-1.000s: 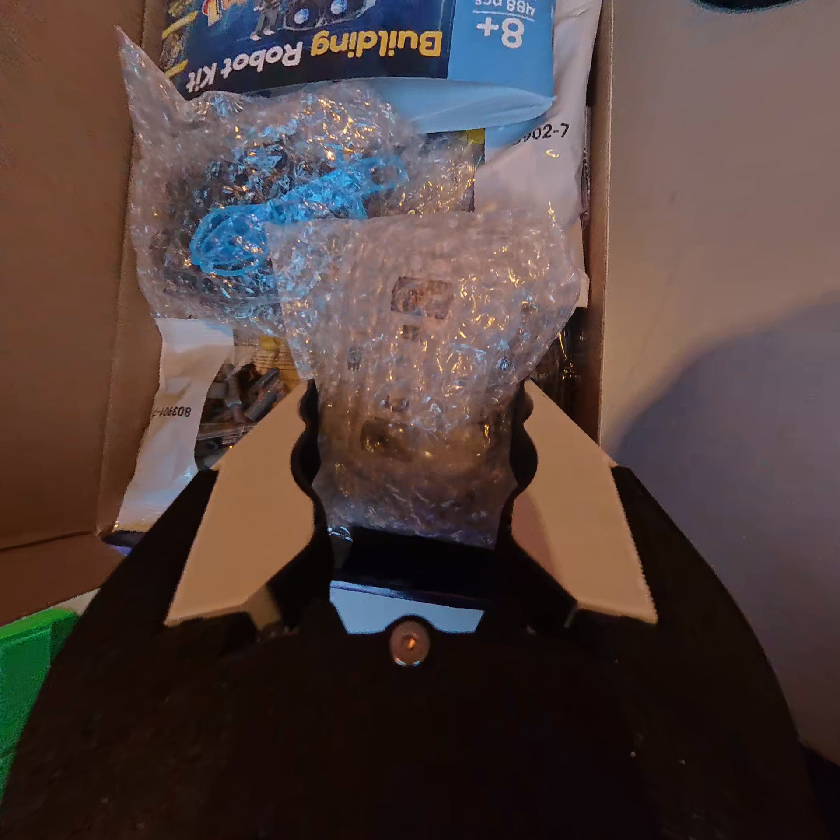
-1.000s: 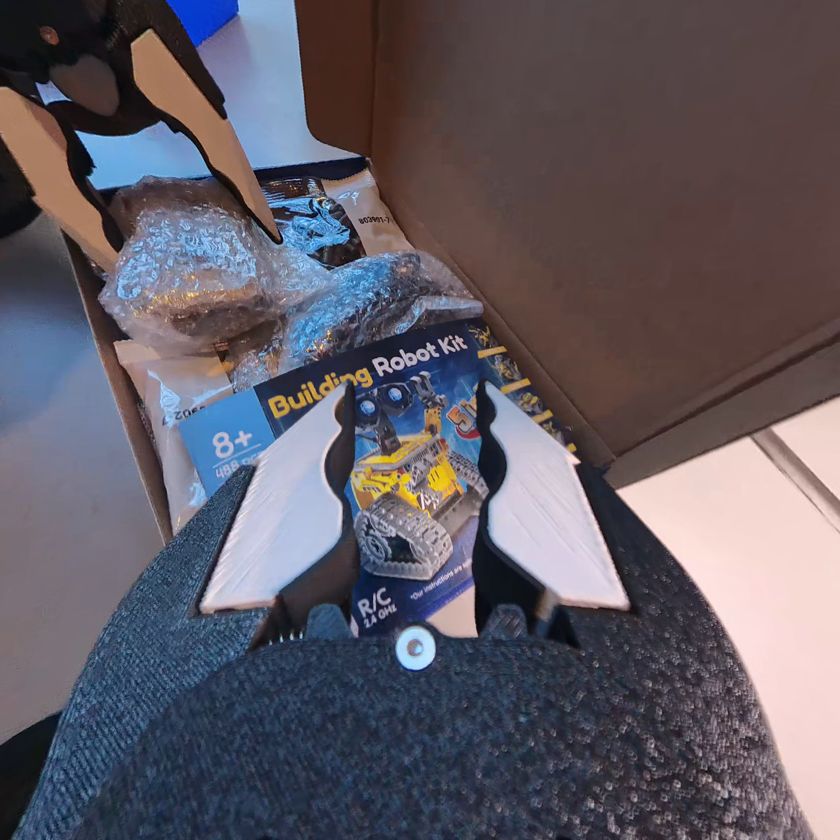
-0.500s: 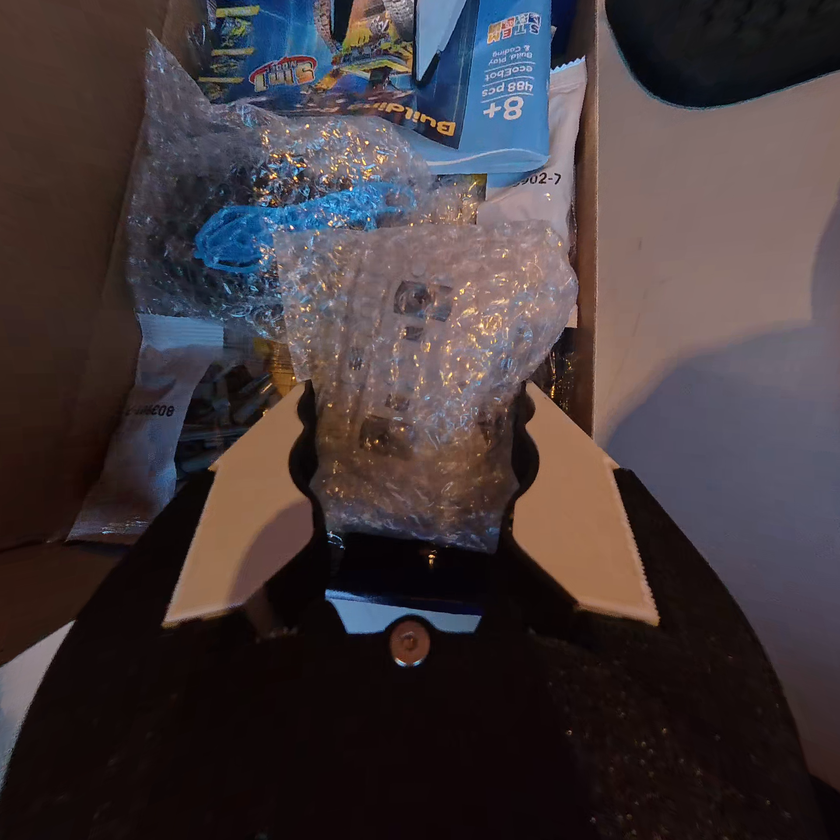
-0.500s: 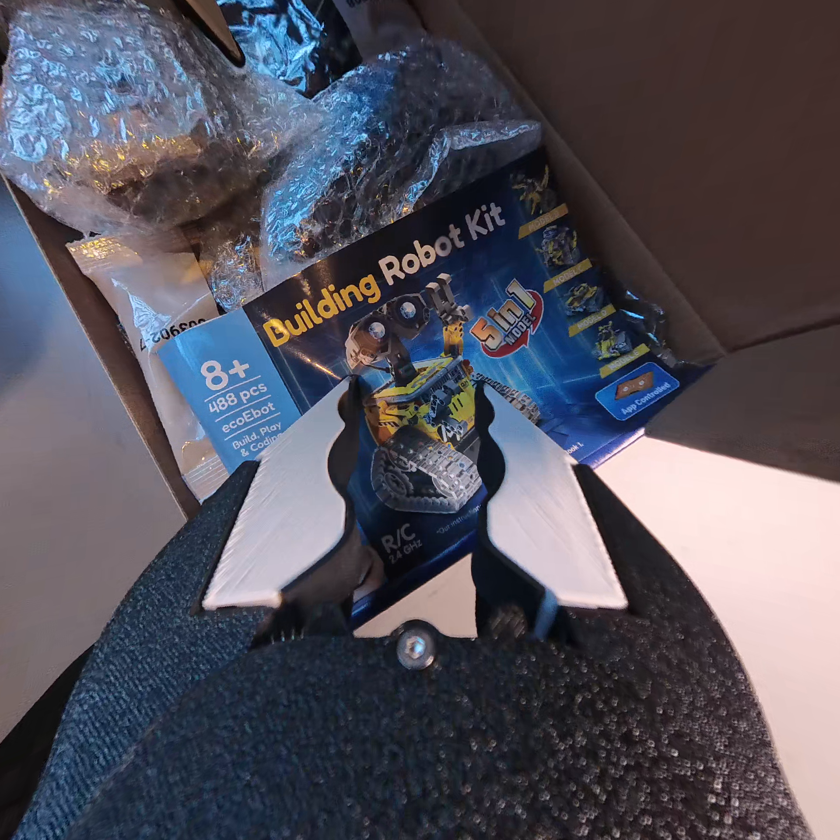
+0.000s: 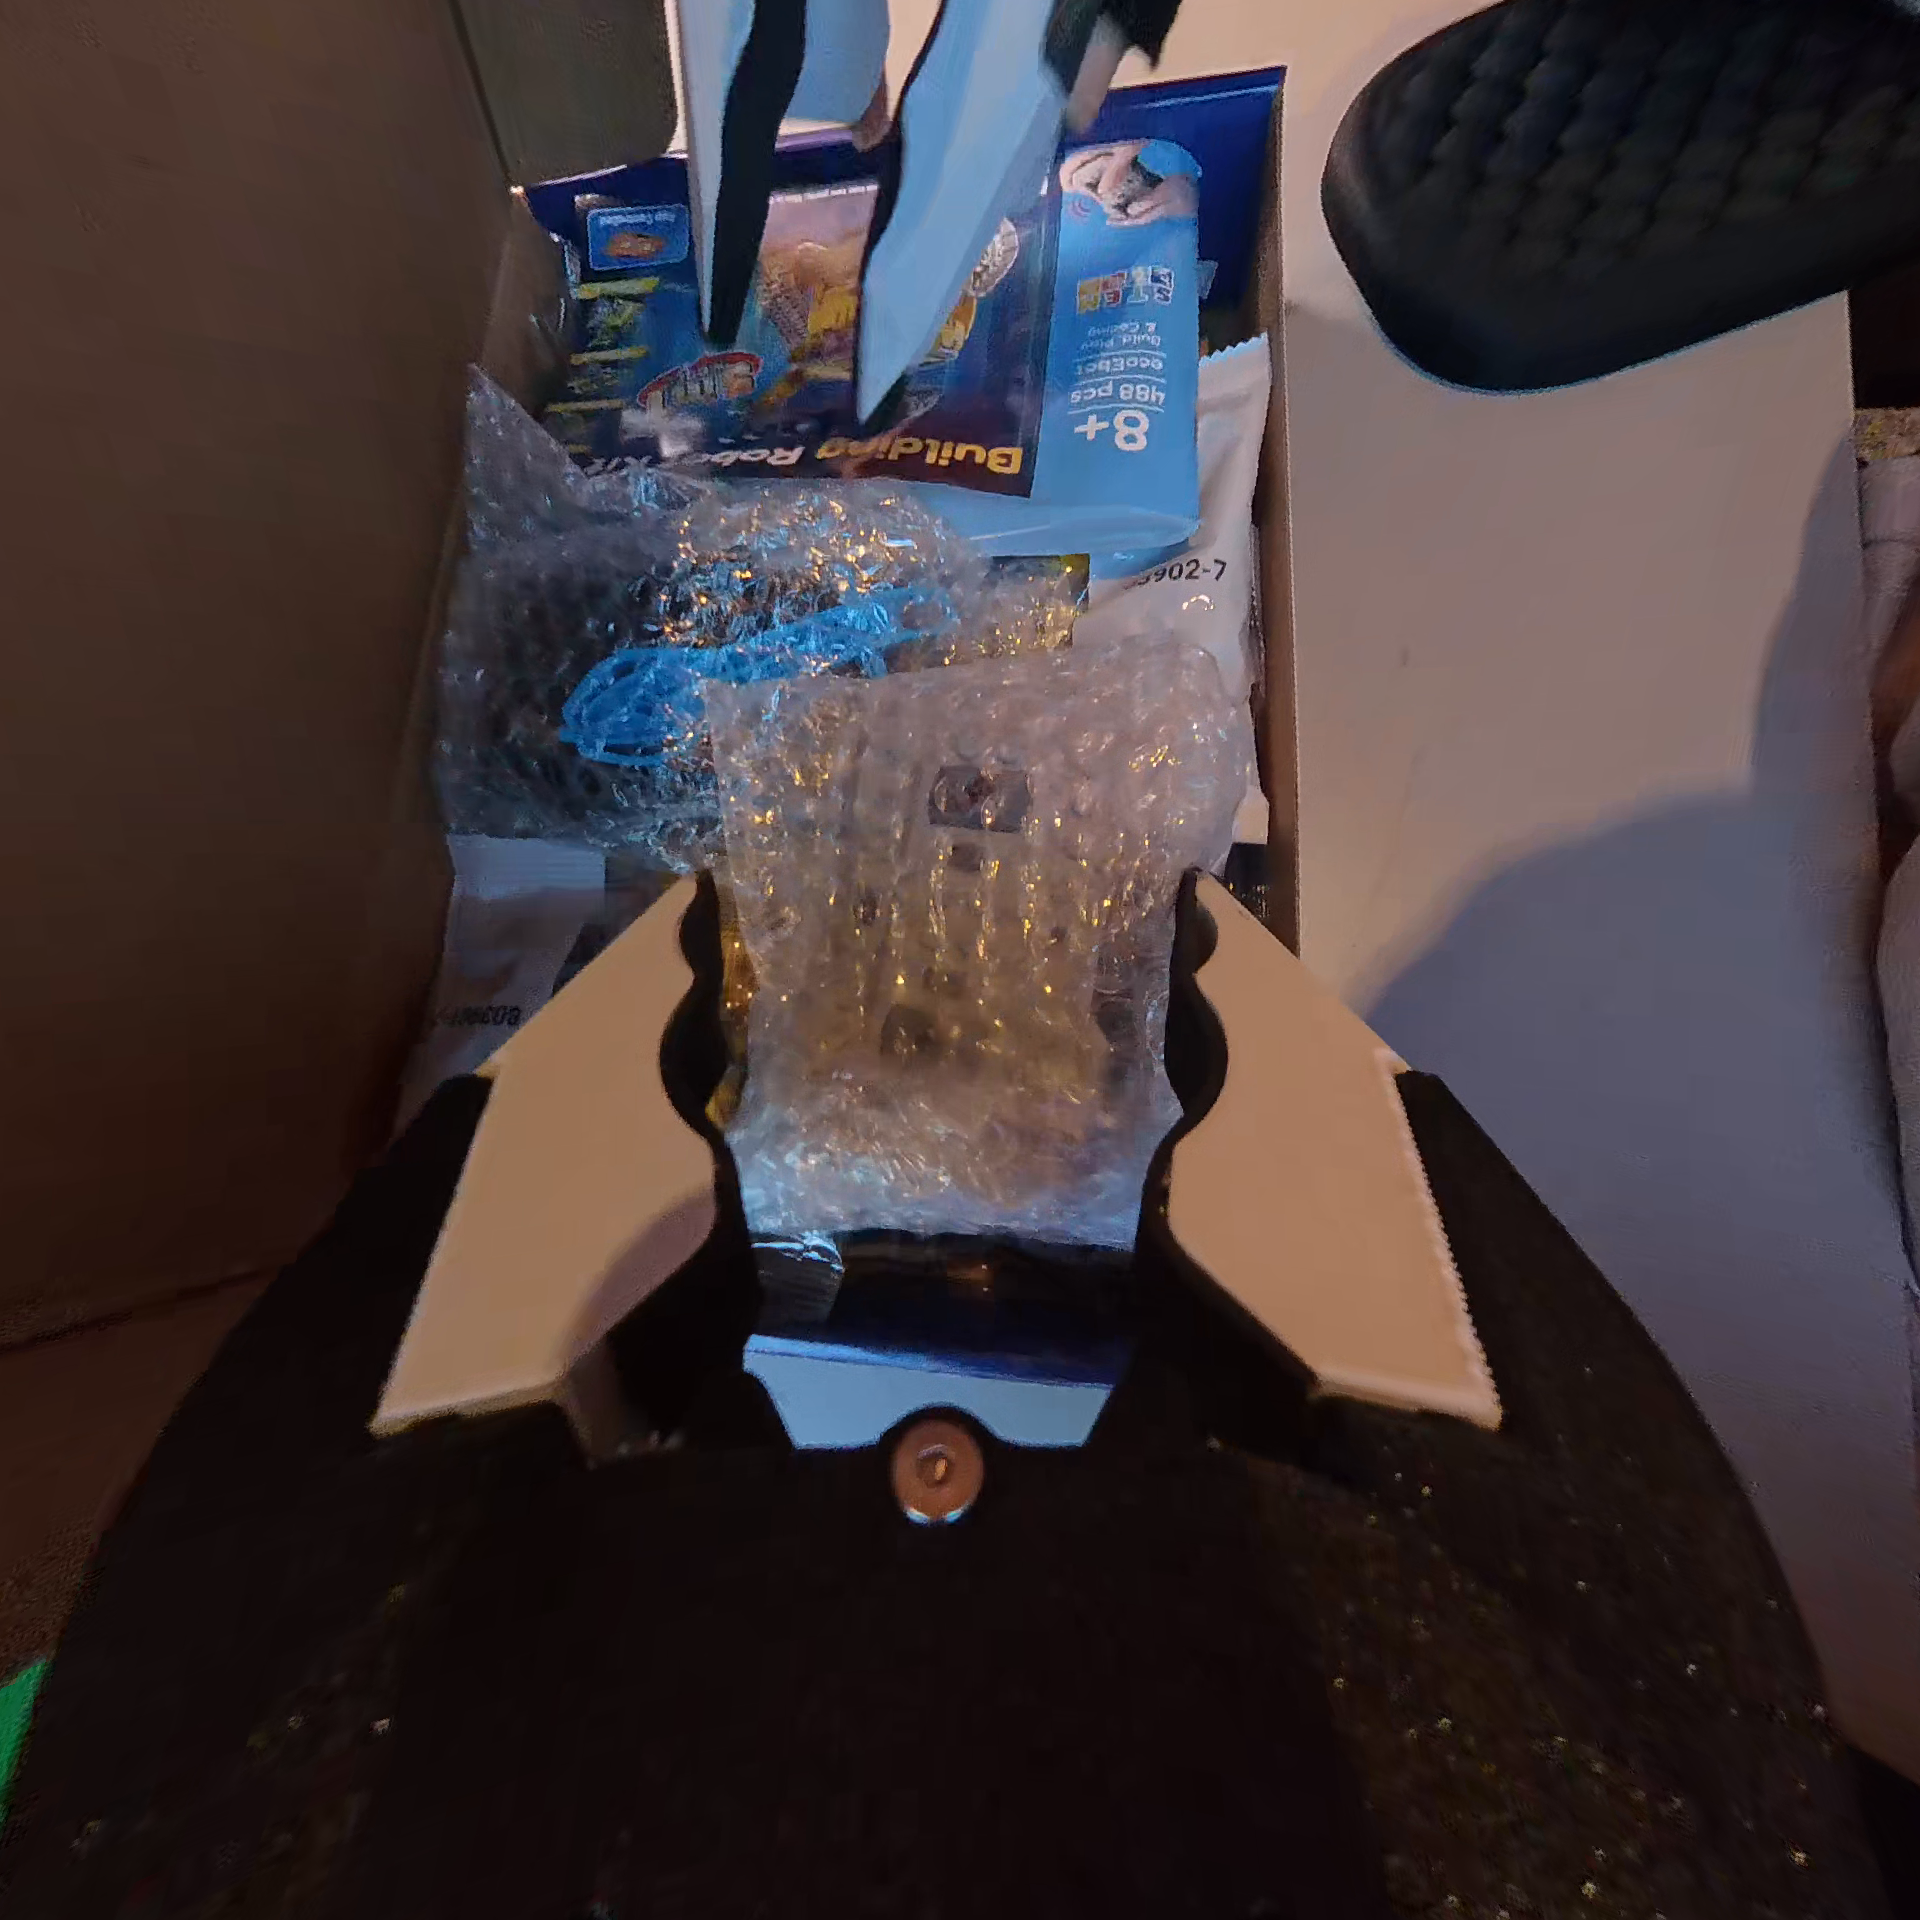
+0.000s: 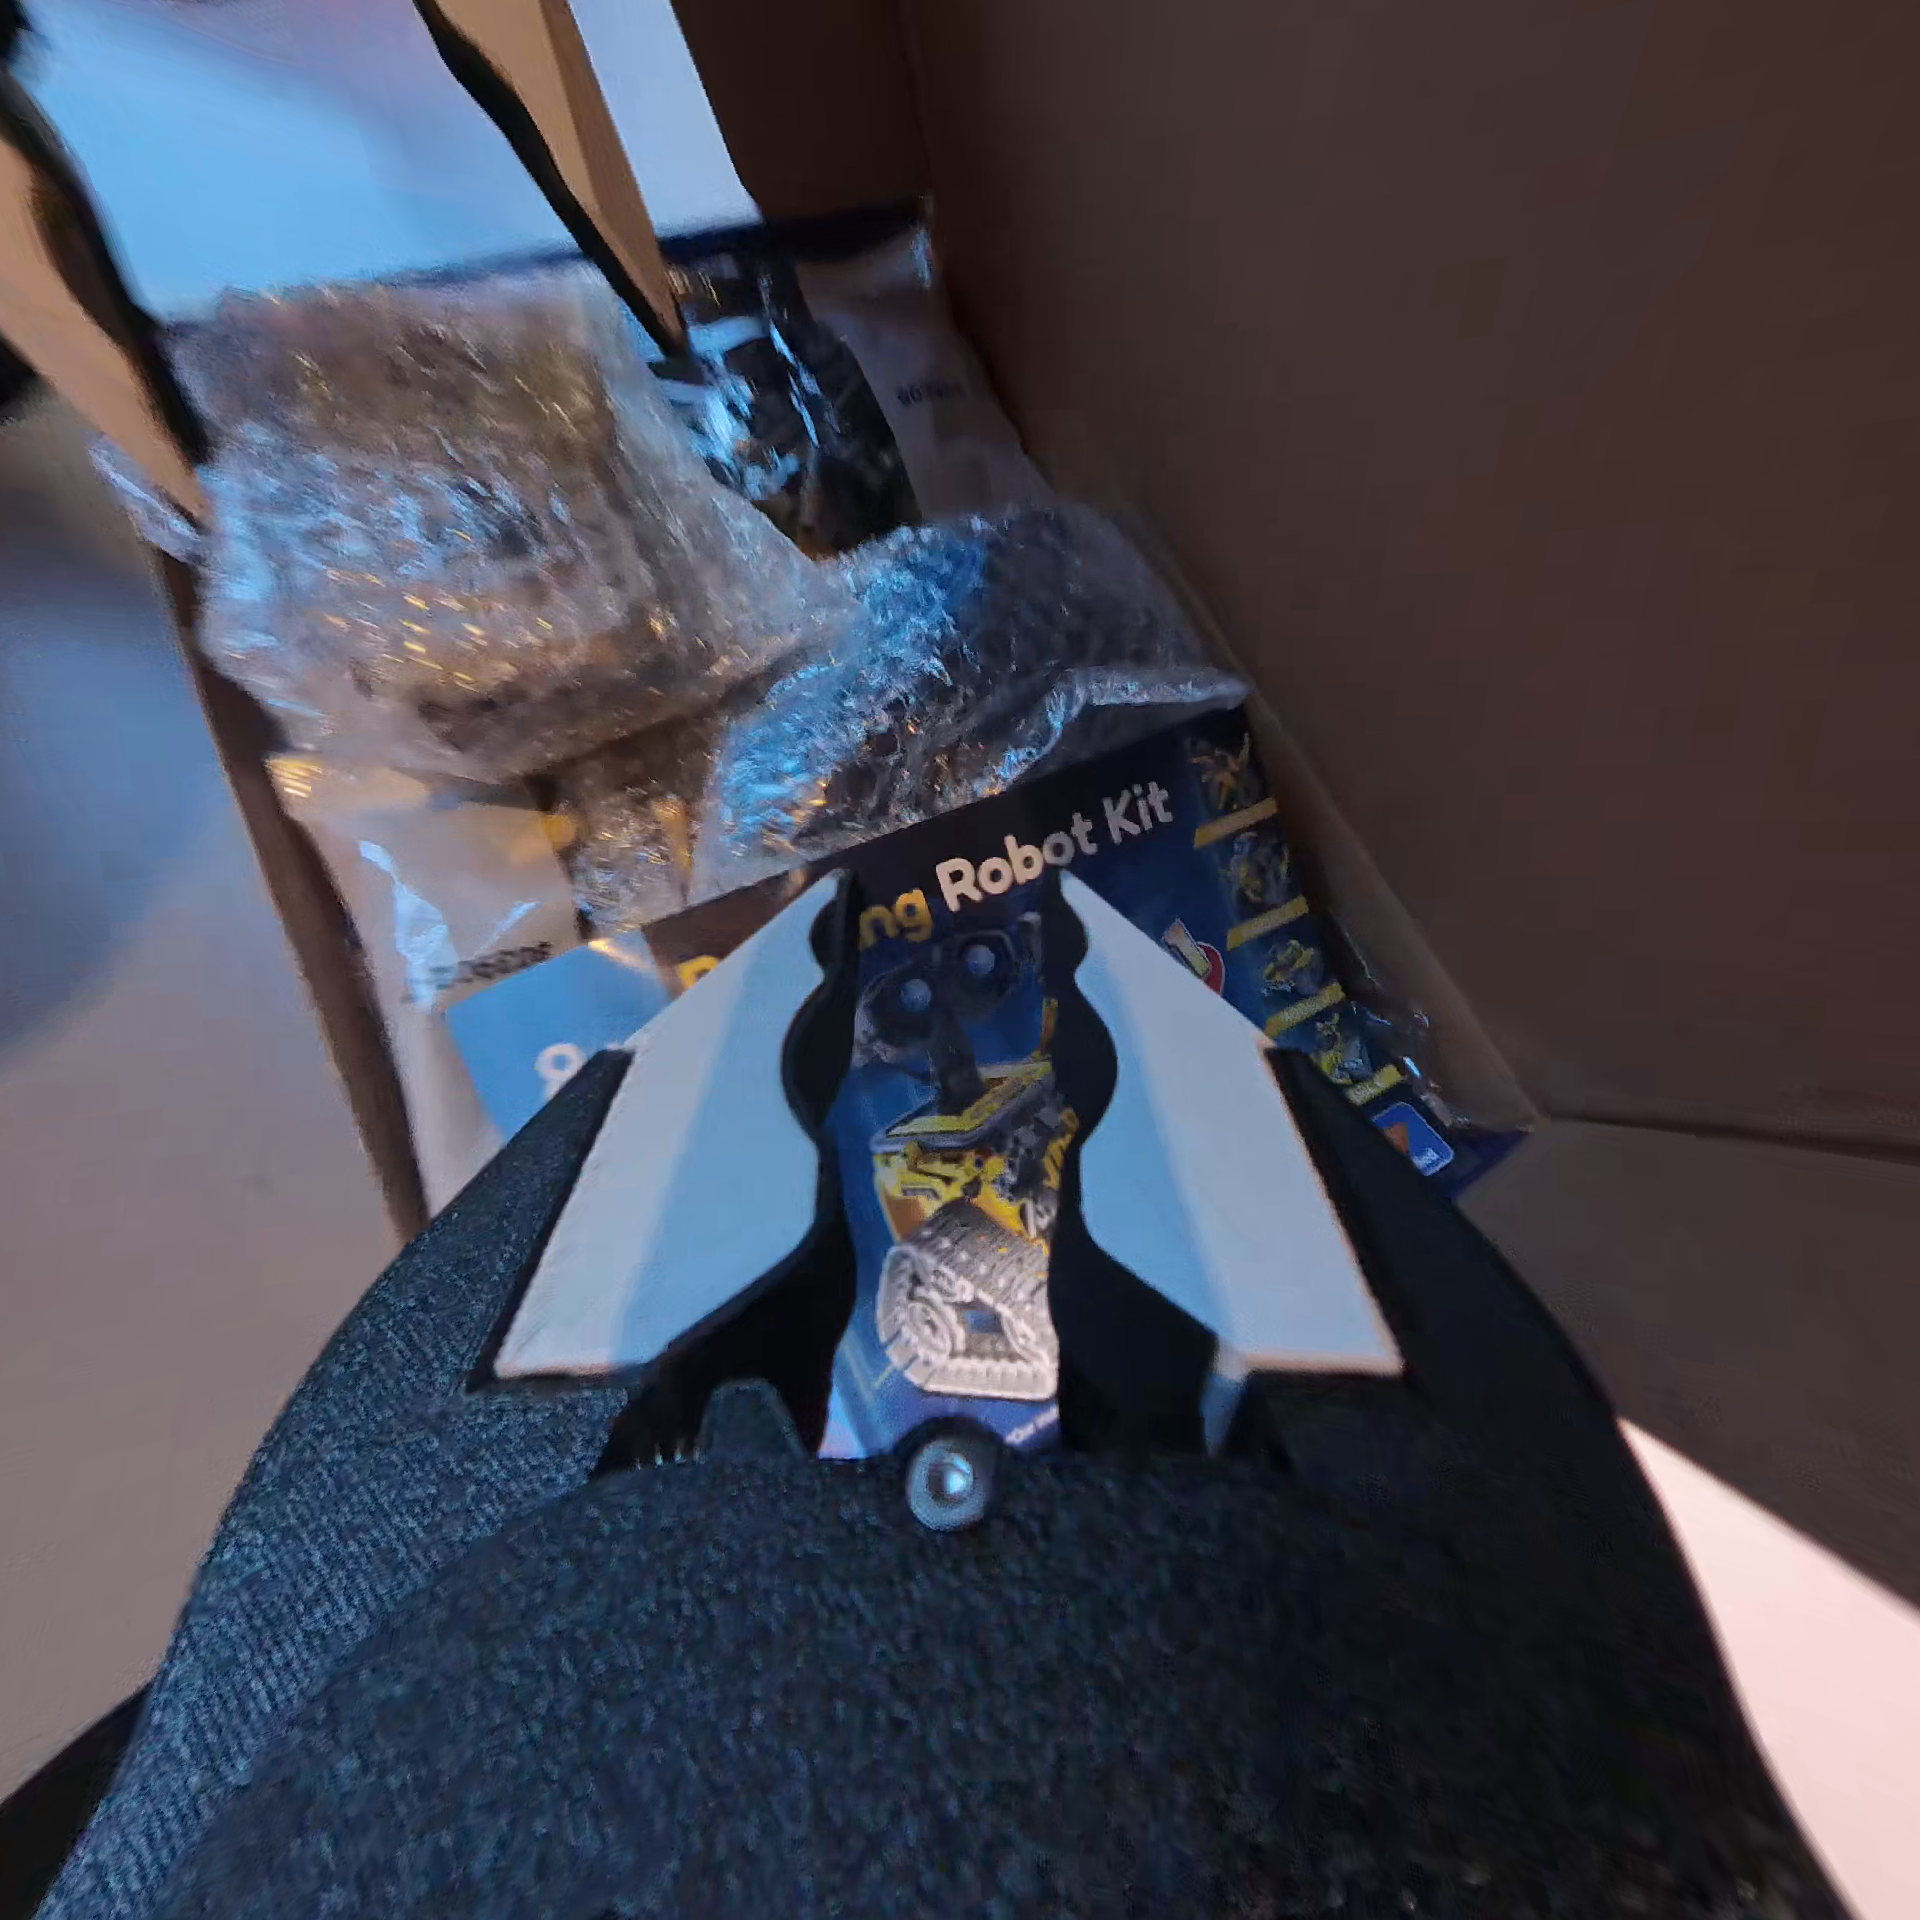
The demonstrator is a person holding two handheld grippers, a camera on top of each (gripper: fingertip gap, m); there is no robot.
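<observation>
Bubble-wrapped bundle (image 5: pixel 966 935): sits between the fingers of the left hand-held gripper (image 5: pixel 940 904), which pinches it from both sides. Small hard parts show through the wrap. Judged light, soft-skinned and springy, slick on the film; best held across its middle where the hard core lies, not by the loose wrap edges.

Just beyond it, a second bubble-wrapped bundle (image 5: pixel 665 686) with a blue cord (image 5: pixel 717 665) inside. Under both, white part bags (image 5: pixel 1195 582). All lie in an open cardboard box (image 5: pixel 1276 520), flap standing on one side.

Far end of the box: a printed blue booklet (image 6: pixel 1174 862) with a yellow robot picture, lying flat on the bags. Judged thin, floppy, glossy; an edge grip would suit it.

Right hand-held gripper (image 6: pixel 956 883): fingers narrowly spread over the booklet's picture. The frame is motion-blurred, so whether the tips touch the cover cannot be told; nothing seems clamped.

Box rests on a pale bench (image 5: pixel 1558 623). A dark textured pad (image 5: pixel 1621 177) shows at the upper corner of the left wrist view.
</observation>
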